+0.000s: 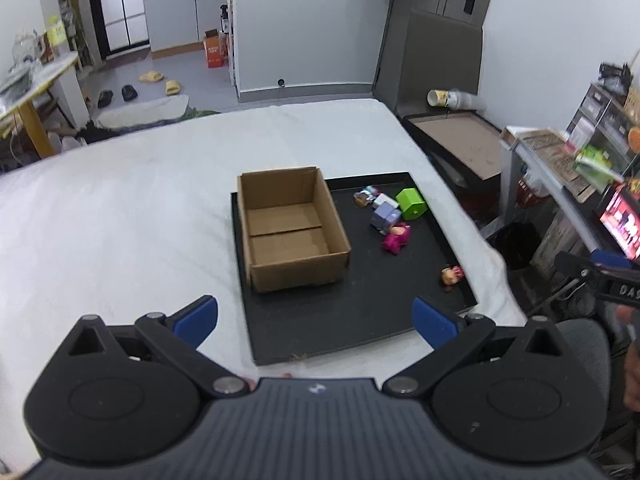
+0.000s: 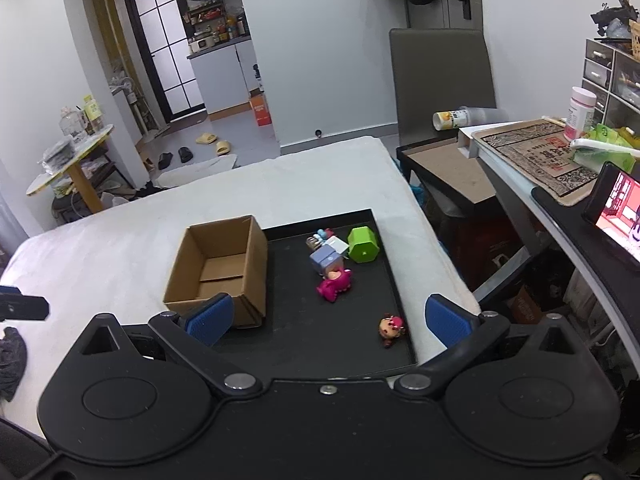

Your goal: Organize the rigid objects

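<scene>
1. My left tool (image 1: pixel 315 322) was spread wide w/ nothing between its blue pads, held above the near edge of the black tray (image 1: pixel 360 320). My right tool (image 2: pixel 328 320) was likewise wide open & empty, above the tray's near right part.
2. The tray sat on a white-covered surface (image 1: pixel 120 220); I couldn't tell if it was a bed or a table.
3. An open cardboard box (image 1: pixel 290 226) stood upright on the tray's left half, plain brown, empty inside, bottom flaps visible.
4. The toys lay on the tray's right half, outside the box. At the far end was a tight cluster: a green block-shaped toy (image 1: pixel 411 202) tipped on its side, a lavender boxy figure (image 1: pixel 385 218) just beside it, a small white piece (image 1: pixel 385 200) and a tiny multicolour figure (image 1: pixel 366 196) behind.
5. A magenta figure (image 1: pixel 395 239) lay on its side just beside the lavender one; touching or not, hard to say.
6. A small doll w/ dark hair & pink bits (image 1: pixel 452 275) lay alone near the tray's right rim, well apart from the cluster.
7. Hard to make out: the small figures' details were too tiny. In the right wrist view my tool's left pad (image 2: pixel 210 322) covered the box's near corner. The left view's right edge was motion-blurred; there my right tool showed only in part, cut off by the frame.
</scene>
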The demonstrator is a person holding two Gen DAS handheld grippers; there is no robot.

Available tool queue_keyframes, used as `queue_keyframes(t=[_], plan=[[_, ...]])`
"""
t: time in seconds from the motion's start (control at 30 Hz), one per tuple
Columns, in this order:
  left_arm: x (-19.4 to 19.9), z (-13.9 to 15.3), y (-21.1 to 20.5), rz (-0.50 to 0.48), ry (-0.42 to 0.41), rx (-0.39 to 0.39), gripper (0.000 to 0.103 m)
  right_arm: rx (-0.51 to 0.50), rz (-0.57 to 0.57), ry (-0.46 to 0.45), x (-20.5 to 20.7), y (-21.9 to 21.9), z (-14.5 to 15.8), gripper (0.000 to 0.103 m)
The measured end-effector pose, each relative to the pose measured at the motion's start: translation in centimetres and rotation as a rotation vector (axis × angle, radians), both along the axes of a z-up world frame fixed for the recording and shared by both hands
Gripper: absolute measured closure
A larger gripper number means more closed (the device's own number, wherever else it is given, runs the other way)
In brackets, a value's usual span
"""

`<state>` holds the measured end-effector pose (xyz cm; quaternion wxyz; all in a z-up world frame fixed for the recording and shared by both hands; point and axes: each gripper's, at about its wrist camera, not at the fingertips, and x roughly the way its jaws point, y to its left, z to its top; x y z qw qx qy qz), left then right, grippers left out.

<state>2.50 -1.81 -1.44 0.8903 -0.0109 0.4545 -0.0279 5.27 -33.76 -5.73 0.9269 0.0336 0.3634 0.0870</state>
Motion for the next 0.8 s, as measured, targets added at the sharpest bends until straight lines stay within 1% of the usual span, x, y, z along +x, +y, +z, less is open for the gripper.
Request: queue_keyframes(t=[0.07, 0.2, 0.3, 0.43, 0.57, 0.7, 0.8], plan=[[0.5, -0.3, 0.0, -0.002, 0.018, 0.026, 0.000, -0.012, 0.007, -0.005, 0.1, 0.0, -0.2, 0.000], [1.7, -1.4, 0.4, 0.009, 0.062, 0.041, 0.000, -0.006, -0.002, 0.020, 0.8, -0.4, -1.0, 0.000], [2.7, -2.1, 0.7, 0.018, 0.084, 0.033, 0.001, 0.001, 0.000, 0.033, 1.4, -0.6, -1.6, 0.000], [3.9, -2.8, 0.9, 0.019, 0.075, 0.031, 0.001, 0.008, 0.026, 0.060, 2.3, -0.5, -2.5, 0.000], [5.5, -3.9, 1.2, 0.026, 0.101, 0.024, 0.003, 0.004, 0.035, 0.089, 3.3, -0.3, -3.5, 0.001], [7.1, -5.4, 1.5, 0.032, 0.134, 0.015, 0.003, -0.003, 0.031, 0.128, 4.6, -0.2, -5.0, 0.005], [8.4, -6.6, 2.0, 0.046, 0.155, -0.003, 0.003, -0.007, 0.018, 0.158, 5.8, -0.2, -6.3, 0.006]])
